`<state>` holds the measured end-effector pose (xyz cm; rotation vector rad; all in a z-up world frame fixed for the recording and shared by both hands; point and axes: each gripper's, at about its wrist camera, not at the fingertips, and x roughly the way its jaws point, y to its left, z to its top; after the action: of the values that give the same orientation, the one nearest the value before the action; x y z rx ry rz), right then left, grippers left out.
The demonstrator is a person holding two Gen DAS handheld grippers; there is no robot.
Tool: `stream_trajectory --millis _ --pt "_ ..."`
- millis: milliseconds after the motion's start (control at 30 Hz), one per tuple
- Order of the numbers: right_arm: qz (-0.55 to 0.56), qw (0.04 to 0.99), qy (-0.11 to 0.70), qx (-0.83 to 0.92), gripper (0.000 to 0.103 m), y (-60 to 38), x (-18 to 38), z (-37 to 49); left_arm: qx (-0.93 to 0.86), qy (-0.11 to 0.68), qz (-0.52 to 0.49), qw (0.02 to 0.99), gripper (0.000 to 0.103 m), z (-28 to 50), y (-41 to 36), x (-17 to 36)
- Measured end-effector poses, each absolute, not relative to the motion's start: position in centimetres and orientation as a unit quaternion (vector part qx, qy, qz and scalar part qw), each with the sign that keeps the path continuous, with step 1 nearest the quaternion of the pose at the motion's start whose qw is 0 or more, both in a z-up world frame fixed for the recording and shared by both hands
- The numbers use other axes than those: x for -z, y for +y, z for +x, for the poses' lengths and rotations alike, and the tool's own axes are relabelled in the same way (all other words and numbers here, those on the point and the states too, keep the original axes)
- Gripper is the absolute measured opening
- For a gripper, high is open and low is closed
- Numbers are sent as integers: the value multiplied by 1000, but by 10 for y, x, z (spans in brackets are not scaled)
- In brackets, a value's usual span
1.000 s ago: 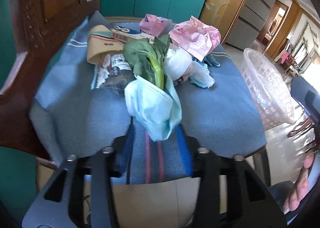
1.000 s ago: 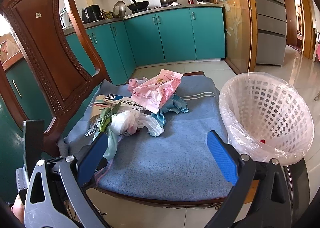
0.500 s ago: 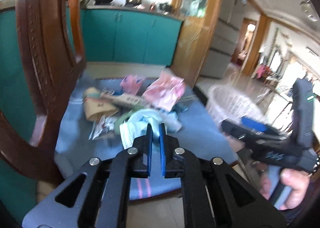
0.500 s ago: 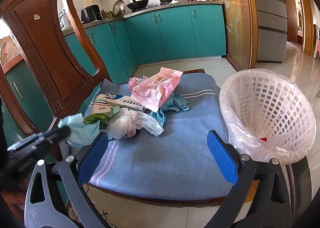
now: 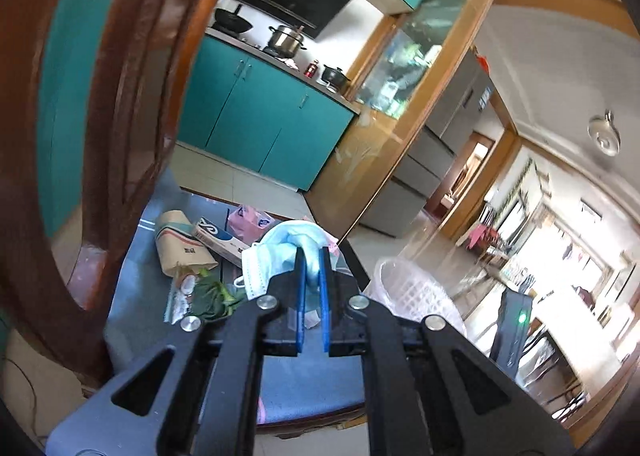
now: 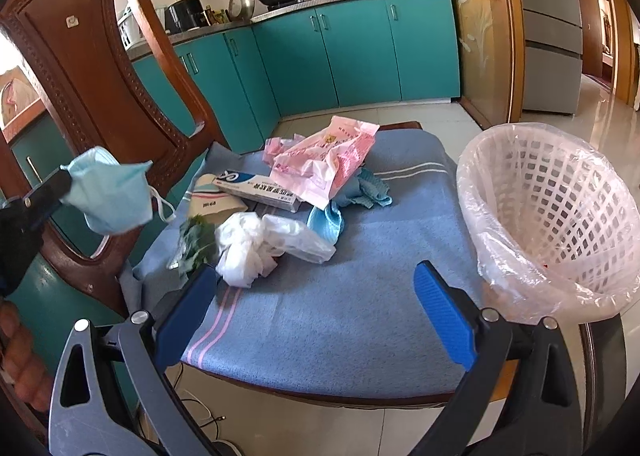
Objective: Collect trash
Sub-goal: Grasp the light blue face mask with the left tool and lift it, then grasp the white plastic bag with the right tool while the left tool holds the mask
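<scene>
My left gripper (image 5: 312,256) is shut on a light blue face mask (image 5: 276,256), lifted clear of the chair seat; in the right wrist view the face mask (image 6: 110,196) hangs at the left in front of the chair back. Trash lies on the blue cushion (image 6: 340,316): a green leaf (image 6: 196,242), a white plastic bag (image 6: 256,248), a toothpaste box (image 6: 256,192), a pink wrapper (image 6: 328,156), a paper cup (image 5: 180,240) and blue cloth (image 6: 368,192). The lined white basket (image 6: 552,212) stands at the right. My right gripper (image 6: 316,308) hangs open above the cushion's front edge, empty.
The carved wooden chair back (image 6: 92,88) rises at the left, close to the left gripper. Teal kitchen cabinets (image 6: 340,56) with pots on the counter stand behind. A tiled floor surrounds the chair. A hand (image 6: 16,360) shows at the lower left.
The left gripper shut on the face mask and lifted it up off the cushion, tilting upward. The green leaf that lay on the mask fell to the cushion. The right gripper stayed put.
</scene>
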<state>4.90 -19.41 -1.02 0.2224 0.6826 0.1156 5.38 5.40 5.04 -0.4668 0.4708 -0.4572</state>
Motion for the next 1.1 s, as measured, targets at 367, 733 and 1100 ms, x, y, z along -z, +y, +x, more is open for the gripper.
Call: stream_trajectory --millis 367,733,1100 --pt "14 927 365 -85 97 -152 27 100 194 166 -168 952 7 31 50 -73" --pt "103 869 455 -163 14 -129 64 140 182 189 -147 954 7 41 46 -63" --pt "95 933 315 -143 12 -182 -13 41 189 204 -137 951 7 35 42 -63"
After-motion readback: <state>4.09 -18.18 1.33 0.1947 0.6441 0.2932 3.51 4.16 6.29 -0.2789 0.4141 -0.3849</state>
